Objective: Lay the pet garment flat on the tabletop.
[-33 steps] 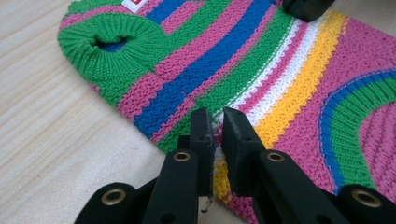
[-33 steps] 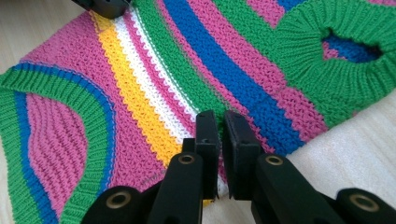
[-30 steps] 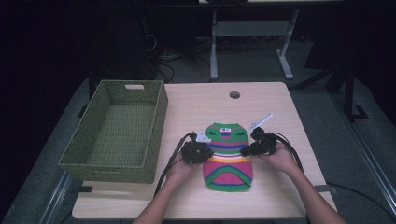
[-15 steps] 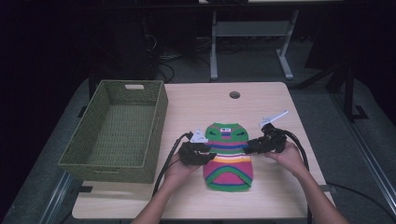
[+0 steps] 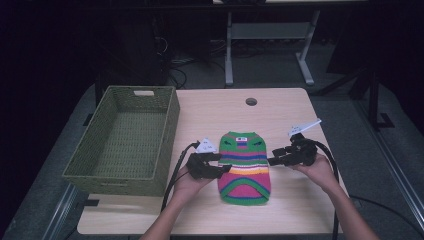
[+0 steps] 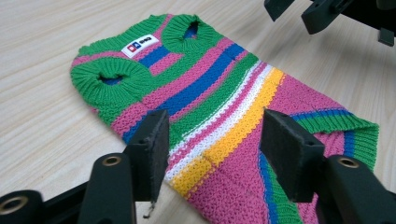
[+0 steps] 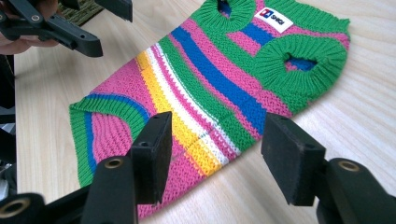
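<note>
Sweater [image 5: 244, 166] lies flat — left tongs [image 5: 226, 169] and right tongs [image 5: 272, 161] spread wide, holding nothing.

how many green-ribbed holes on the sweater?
2, both near the labelled end of the sweater: one hole at its edge, one hole beside the label. The underside is hidden.

The high view looks forward and down from above the person's side onto the pale wooden bench [image 5: 280, 115], far enough to take in its whole top. Each gripper view rides low and close, looking along its own black jaws. Both face inward from opposite sides, sharing the striped knitted sweater [image 6: 219, 107] [image 7: 224, 88] at frame centre.
</note>
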Tool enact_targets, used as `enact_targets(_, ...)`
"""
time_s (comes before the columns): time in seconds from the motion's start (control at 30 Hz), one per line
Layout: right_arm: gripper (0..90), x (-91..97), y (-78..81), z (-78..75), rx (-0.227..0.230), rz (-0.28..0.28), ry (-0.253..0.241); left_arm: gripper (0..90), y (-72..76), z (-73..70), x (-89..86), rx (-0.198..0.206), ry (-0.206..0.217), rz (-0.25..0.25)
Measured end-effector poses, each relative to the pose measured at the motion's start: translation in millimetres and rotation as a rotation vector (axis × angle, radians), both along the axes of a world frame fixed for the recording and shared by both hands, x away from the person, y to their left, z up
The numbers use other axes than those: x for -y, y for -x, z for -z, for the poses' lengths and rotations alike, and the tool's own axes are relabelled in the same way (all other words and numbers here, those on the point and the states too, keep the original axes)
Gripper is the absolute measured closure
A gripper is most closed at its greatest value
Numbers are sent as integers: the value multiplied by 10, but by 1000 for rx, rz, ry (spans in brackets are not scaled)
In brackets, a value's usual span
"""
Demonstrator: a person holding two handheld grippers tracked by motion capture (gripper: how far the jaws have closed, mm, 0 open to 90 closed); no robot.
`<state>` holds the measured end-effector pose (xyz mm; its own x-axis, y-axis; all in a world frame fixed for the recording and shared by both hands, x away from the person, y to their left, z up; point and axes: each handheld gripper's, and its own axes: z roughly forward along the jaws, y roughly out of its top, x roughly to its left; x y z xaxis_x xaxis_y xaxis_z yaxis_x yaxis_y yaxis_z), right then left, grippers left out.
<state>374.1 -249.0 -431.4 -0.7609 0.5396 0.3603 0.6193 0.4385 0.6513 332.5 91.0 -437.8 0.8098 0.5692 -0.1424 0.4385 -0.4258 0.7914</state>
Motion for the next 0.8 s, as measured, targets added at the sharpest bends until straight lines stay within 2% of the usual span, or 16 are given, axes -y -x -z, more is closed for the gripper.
enact_targets(0.3,372,66,71,16,-3,4,11,362,67,-27,-44,-1,11,-6)
enact_targets(0.43,362,105,102,27,-3,7,5,272,84,-33,-72,-8,9,-29)
enact_targets(0.8,356,199,183,58,2,11,6,238,175,-40,-128,-3,14,-26)
